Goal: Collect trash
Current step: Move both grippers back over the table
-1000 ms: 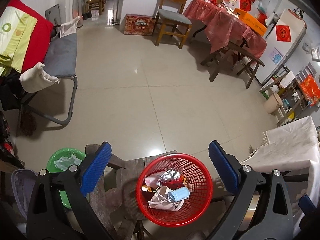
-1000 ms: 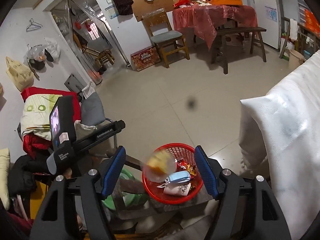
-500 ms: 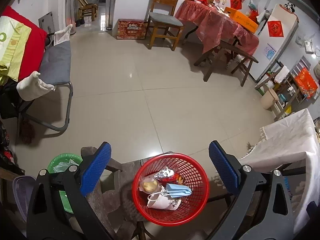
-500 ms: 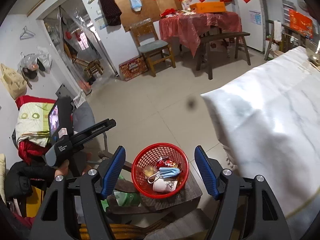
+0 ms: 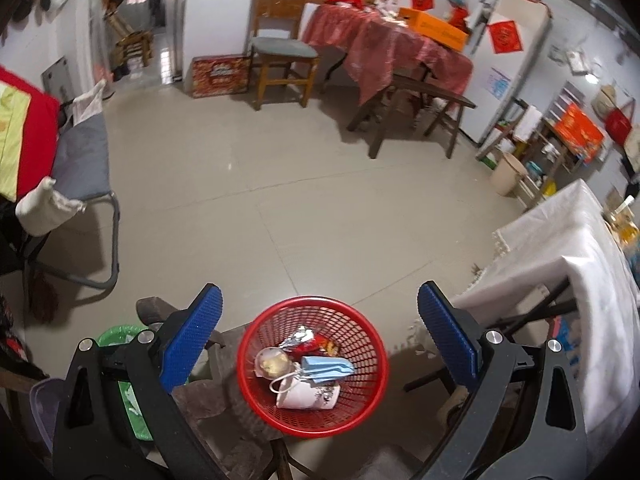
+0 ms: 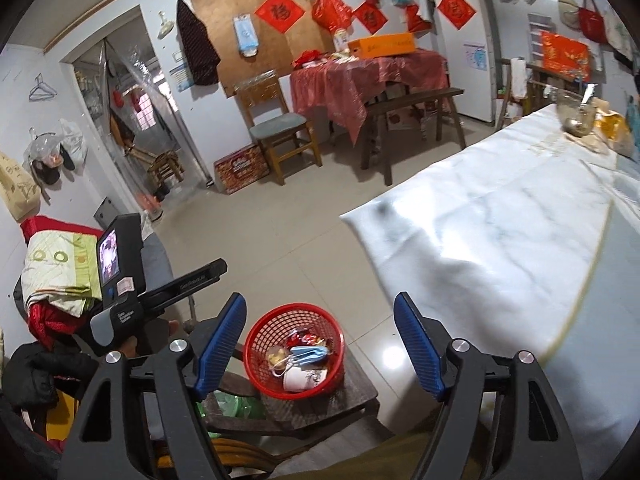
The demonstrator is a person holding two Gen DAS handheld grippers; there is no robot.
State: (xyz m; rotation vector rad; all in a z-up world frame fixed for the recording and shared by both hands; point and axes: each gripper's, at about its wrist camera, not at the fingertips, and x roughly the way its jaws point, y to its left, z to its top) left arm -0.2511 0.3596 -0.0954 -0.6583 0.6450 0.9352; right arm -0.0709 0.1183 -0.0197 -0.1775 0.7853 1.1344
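A red mesh basket (image 5: pixel 360 404) stands on a dark wooden stool (image 6: pixel 352 392). In it lie a blue face mask (image 5: pixel 326 368), a white paper cup (image 5: pixel 308 396), a clear round tub with something yellowish inside (image 5: pixel 273 362) and crumpled snack wrappers (image 5: pixel 316 344). My left gripper (image 5: pixel 319 291) hovers above the basket, open and empty. My right gripper (image 6: pixel 320 299) hangs higher over the same basket (image 6: pixel 320 384). Its jaws are opening with nothing between them. The right wrist view shows the left gripper's body (image 6: pixel 120 280) held in a hand (image 6: pixel 132 344).
A table under a white cloth (image 6: pixel 500 240) fills the right side, with a glass bowl (image 6: pixel 576 116) at its far end. A green bin (image 5: pixel 116 336) sits left of the stool. A folding chair (image 5: pixel 80 160) stands at left, a red-clothed table (image 5: pixel 384 48) and bench at the back.
The yellowish tub, a falling blur between the right jaws a second ago, now lies in the basket. Both grippers have drawn back and up, so the basket looks smaller. The right jaws stand slightly wider.
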